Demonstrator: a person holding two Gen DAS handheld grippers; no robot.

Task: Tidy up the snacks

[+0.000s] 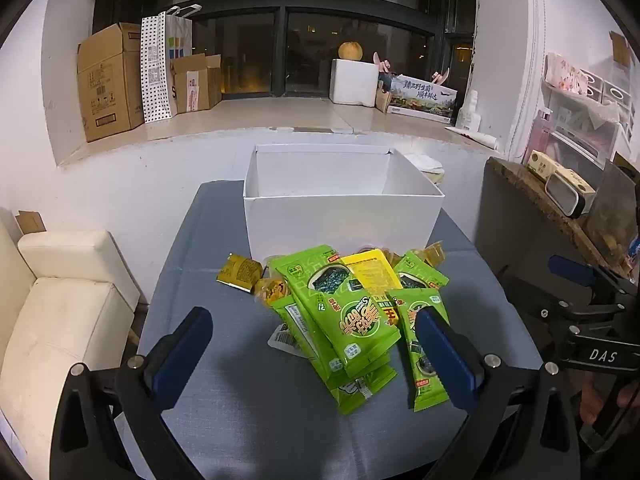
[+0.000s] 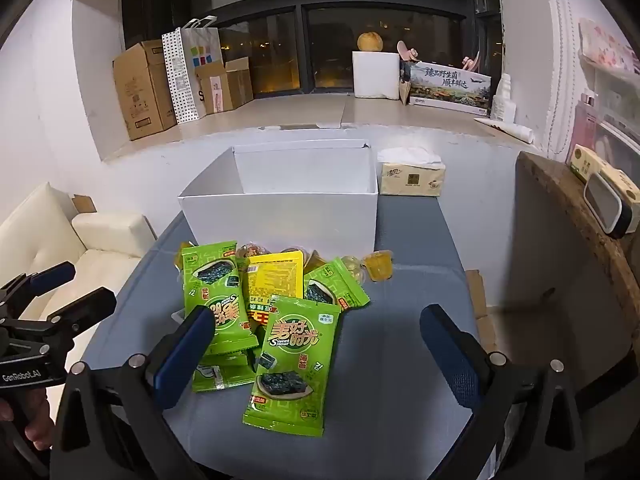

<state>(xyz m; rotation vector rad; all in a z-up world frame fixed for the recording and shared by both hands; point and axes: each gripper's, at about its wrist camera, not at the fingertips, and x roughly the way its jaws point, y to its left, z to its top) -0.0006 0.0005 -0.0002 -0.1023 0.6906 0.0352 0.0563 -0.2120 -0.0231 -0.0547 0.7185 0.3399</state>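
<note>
A pile of snacks lies on the blue-grey table (image 1: 260, 400) in front of an open white box (image 1: 340, 224). The pile holds several green seaweed packets (image 1: 348, 312), a yellow packet (image 1: 374, 276) and small golden jelly cups (image 2: 380, 266). My left gripper (image 1: 312, 316) stands open over the near side of the pile, its pads gripping nothing. My right gripper (image 2: 316, 314) is open too, with a green packet (image 2: 292, 360) lying on the table between its fingers, untouched. Each gripper shows at the edge of the other's view: the right gripper (image 1: 540, 280) and the left gripper (image 2: 76, 286).
A tissue pack (image 2: 412, 178) sits behind the box at the right. A white sofa (image 1: 60, 300) stands left of the table and a dark cabinet (image 1: 520, 220) right of it. Cardboard boxes (image 1: 108, 80) line the window ledge beyond.
</note>
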